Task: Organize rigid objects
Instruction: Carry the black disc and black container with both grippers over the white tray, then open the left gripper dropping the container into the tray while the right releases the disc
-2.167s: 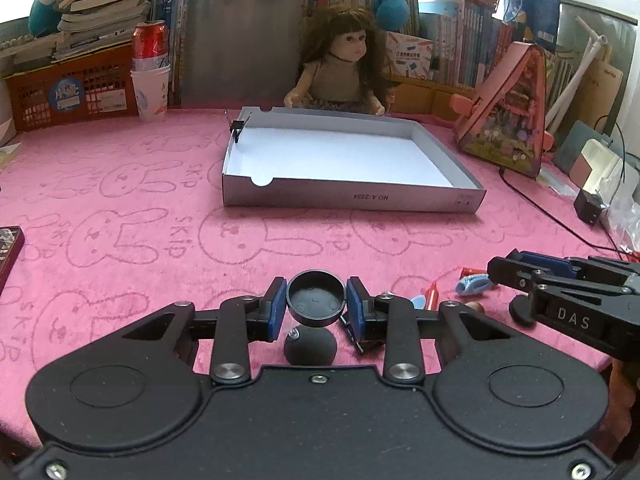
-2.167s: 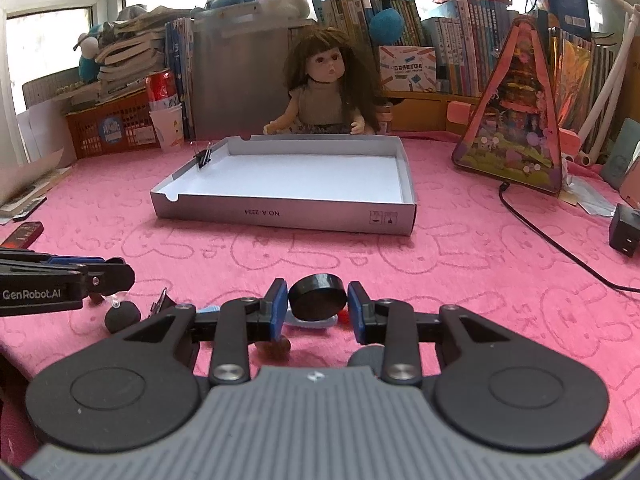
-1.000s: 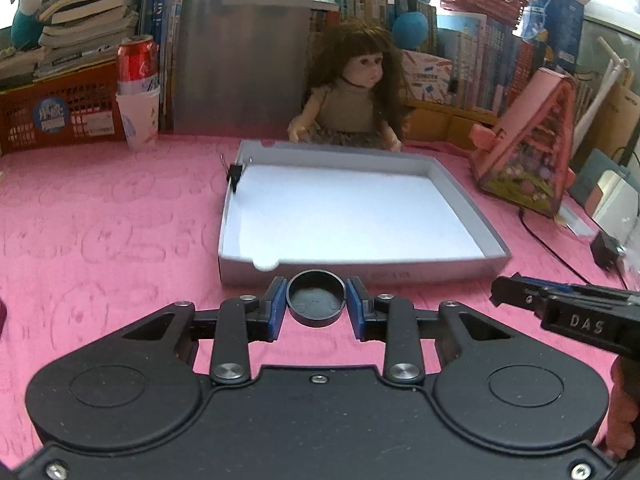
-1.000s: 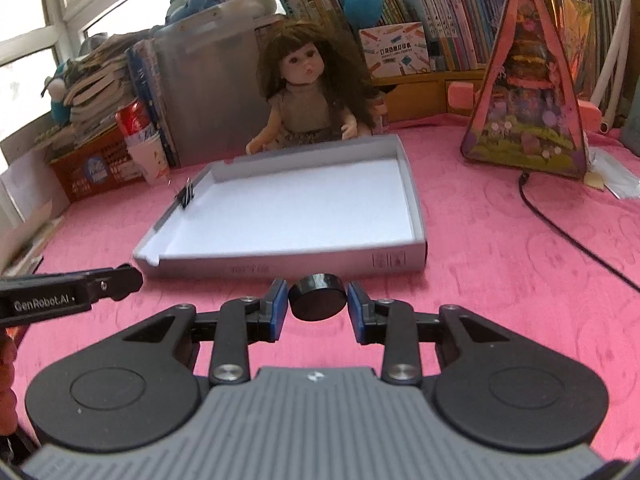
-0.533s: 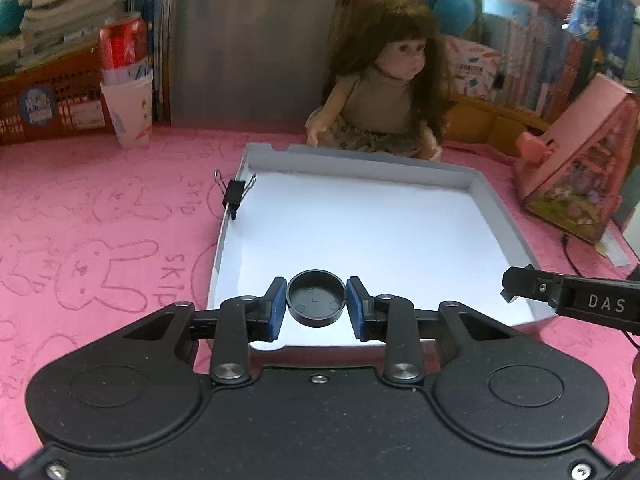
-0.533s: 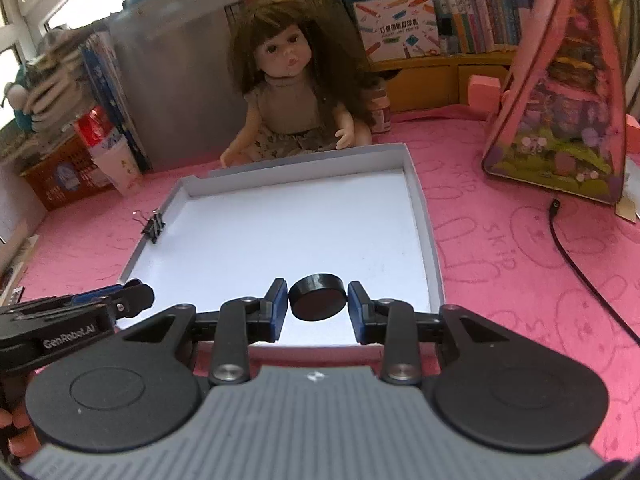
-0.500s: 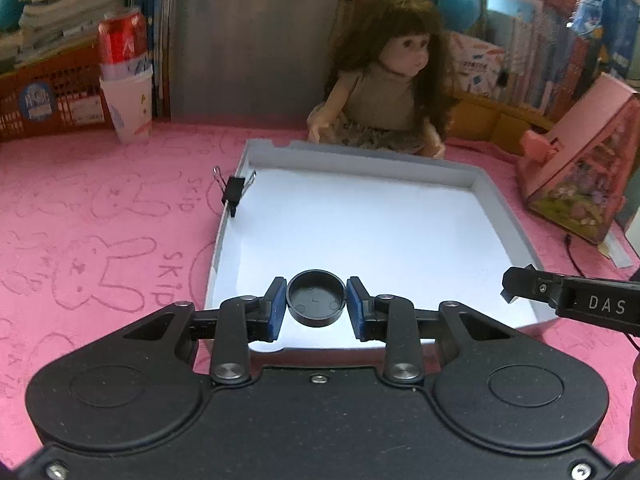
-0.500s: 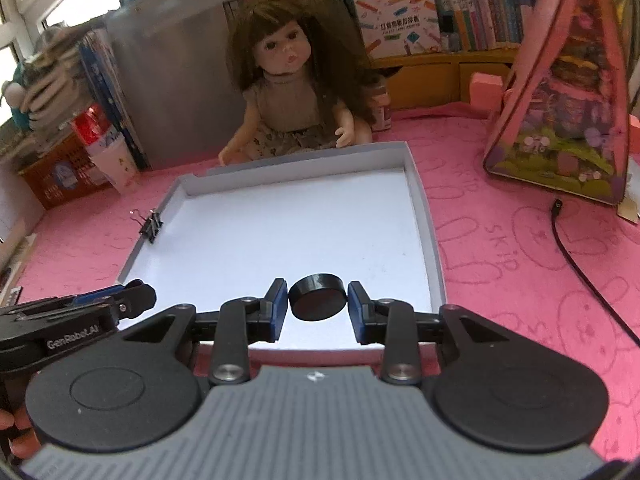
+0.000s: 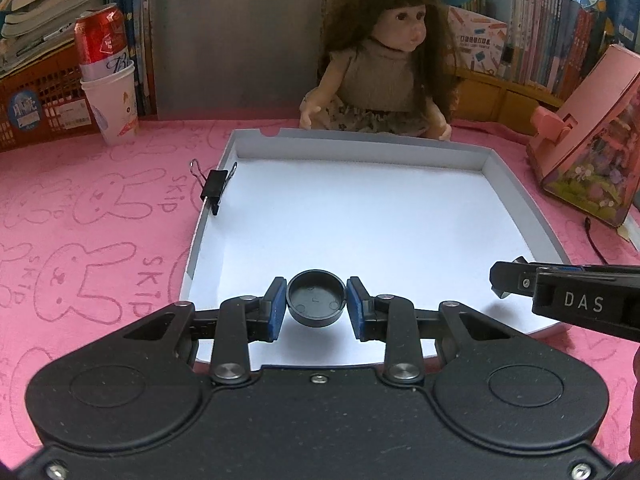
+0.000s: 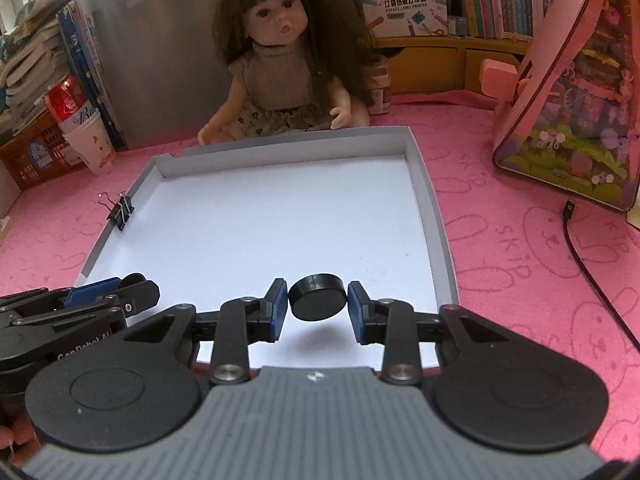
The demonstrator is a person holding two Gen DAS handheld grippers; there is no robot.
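Note:
A shallow grey tray with a white floor lies on the pink cloth; it also shows in the right wrist view. My left gripper holds a black round cap, hollow side up, over the tray's near left part; a slight gap shows at the pads. My right gripper has a black round disc between its pads over the tray's near right part, with small gaps beside it and a shadow beneath. Each gripper shows in the other's view, the right one and the left one.
A black binder clip grips the tray's left wall. A doll sits behind the tray. A red can in a paper cup stands back left. A pink toy house and a black cable are on the right.
Both grippers carried their black pieces forward from the cloth to above the tray's near part. The pads now stand slightly off the cap and the disc.

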